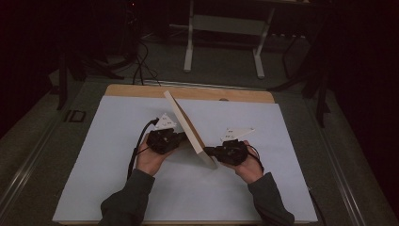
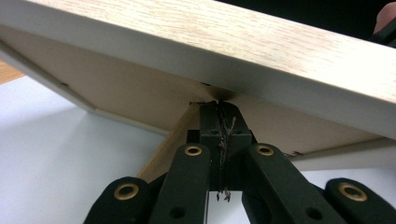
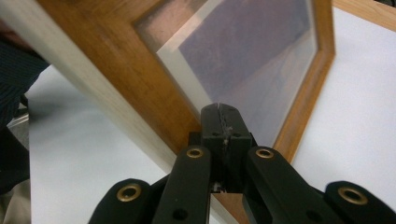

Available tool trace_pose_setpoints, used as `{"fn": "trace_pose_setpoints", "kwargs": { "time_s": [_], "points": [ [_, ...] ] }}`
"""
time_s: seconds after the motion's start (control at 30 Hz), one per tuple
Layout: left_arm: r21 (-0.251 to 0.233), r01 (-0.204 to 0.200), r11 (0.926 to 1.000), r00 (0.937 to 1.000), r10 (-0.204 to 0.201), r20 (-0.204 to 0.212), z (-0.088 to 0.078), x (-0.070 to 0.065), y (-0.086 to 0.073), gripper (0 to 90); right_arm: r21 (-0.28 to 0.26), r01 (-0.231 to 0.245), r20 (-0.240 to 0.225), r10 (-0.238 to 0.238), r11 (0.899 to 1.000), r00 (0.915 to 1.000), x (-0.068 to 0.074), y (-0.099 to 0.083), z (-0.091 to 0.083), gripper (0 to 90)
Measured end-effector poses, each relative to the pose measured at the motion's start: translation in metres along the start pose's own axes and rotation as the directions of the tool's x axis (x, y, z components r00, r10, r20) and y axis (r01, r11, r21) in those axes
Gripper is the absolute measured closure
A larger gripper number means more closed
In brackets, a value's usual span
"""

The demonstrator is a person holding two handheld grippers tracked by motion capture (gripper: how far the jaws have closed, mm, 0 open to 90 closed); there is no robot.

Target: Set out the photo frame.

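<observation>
Right now both my grippers, left [image 1: 181, 140] and right [image 1: 210, 151], are closed tight, propping the frame [image 1: 187, 126] tilted on edge above the mat [image 1: 113, 141]; nothing clamps it, so it could slip and fall flat.

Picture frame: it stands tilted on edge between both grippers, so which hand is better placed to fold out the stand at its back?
Left, probably. The left gripper has its shut jaws against the picture frame back, right at the stand. The right gripper faces the glass front.
</observation>
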State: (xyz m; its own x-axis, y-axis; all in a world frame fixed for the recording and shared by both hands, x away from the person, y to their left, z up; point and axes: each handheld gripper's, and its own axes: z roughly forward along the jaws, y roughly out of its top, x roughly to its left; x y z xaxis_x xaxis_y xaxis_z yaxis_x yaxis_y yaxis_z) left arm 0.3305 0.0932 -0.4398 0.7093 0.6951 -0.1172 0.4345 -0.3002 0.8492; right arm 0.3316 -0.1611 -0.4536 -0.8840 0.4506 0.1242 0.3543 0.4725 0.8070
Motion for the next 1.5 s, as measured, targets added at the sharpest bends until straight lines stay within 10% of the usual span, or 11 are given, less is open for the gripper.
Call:
{"fn": "trace_pose_setpoints", "kwargs": {
  "time_s": [0.67,1.5],
  "points": [
    [0.037,-0.071,0.9968,0.9964,0.069,0.048,0.005,-0.017,-0.009,90.0,0.007,0.025,-0.026,-0.025,1.000,0.9994,0.009,0.003,0.006,90.0],
    [-0.006,-0.061,0.9981,0.9894,0.061,0.132,0.023,0.006,-0.012,90.0,-0.009,0.003,-0.013,-0.003,1.000,0.9999,0.015,0.005,0.016,90.0]
  ]
}}
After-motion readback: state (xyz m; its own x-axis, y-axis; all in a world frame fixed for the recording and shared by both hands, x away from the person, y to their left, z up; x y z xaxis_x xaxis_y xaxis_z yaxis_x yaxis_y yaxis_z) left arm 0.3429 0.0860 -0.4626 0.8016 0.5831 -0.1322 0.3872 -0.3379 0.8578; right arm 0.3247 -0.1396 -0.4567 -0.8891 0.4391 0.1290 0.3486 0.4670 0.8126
